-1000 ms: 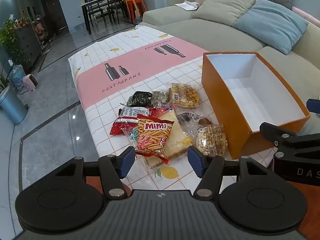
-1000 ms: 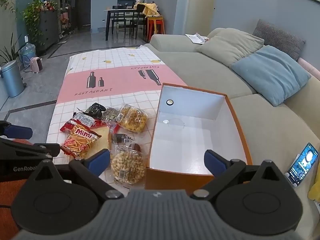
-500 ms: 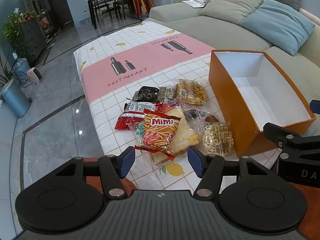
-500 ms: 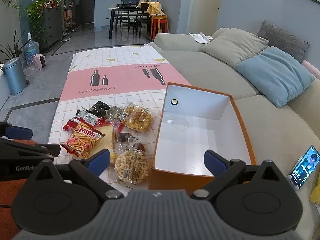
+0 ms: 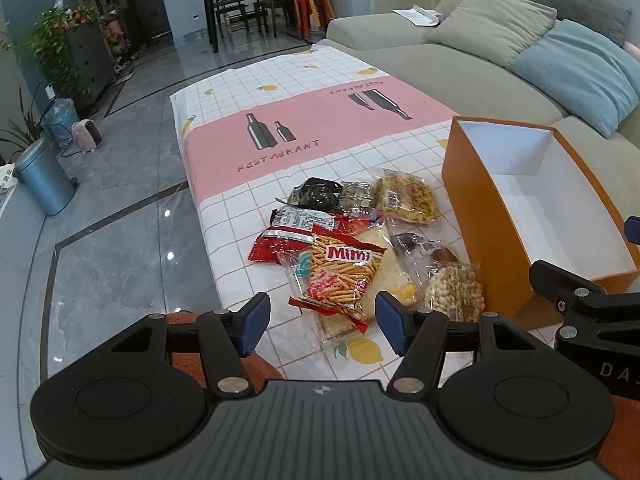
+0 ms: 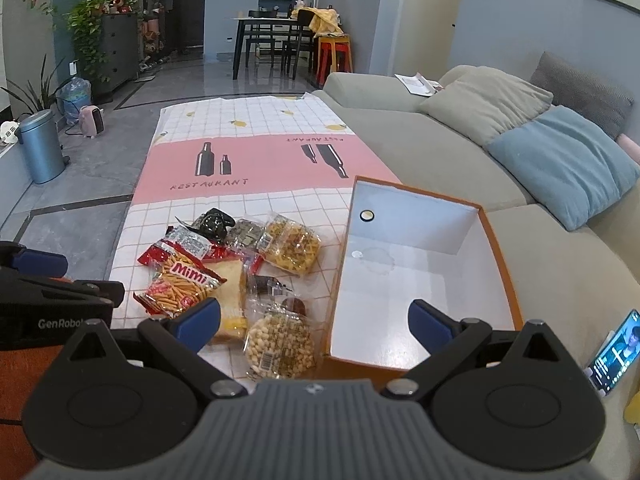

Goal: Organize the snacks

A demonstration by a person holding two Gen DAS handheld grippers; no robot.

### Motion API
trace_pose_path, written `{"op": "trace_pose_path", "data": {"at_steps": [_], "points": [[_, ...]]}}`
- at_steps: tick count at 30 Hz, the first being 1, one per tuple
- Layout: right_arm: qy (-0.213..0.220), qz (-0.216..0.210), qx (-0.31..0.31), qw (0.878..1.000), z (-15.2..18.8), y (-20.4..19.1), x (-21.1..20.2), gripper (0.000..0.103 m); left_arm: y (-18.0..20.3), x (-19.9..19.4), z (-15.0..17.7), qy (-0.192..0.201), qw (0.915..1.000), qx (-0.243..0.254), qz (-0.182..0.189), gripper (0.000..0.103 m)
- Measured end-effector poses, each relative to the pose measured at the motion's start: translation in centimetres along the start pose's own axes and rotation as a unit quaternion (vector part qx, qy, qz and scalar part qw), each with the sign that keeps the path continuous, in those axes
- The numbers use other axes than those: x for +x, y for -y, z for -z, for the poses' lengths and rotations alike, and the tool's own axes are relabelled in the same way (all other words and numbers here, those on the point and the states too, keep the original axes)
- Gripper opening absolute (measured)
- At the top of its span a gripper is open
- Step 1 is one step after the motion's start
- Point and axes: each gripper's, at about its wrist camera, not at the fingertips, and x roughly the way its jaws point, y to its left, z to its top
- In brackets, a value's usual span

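Observation:
Several snack packs lie in a pile on the tablecloth: an orange Mimi pack, a red pack, a bag of round puffs, a yellow snack bag, a dark pack and a bread slice. An empty orange box stands to their right. My left gripper is open and empty, above the near table edge before the Mimi pack. My right gripper is open and empty, before the box's near left corner.
The table has a pink and white checked cloth, bare at the far end. A sofa with cushions runs along the right. A phone rests on the sofa at the right. Grey floor and a blue bin lie to the left.
Both views have tilted up and pulled back a little, so the snacks and the box sit lower in frame. Both grippers stay open. Nothing on the table has moved.

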Motion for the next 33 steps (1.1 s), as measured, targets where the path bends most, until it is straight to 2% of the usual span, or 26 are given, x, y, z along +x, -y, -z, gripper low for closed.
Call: {"op": "trace_pose_path", "data": {"at_steps": [33], "points": [[-0.003, -0.004, -0.003, 1.0, -0.81, -0.27, 0.94, 0.098, -0.68, 0.67, -0.08, -0.01, 0.9998, -0.016, -0.003, 0.072]]}}
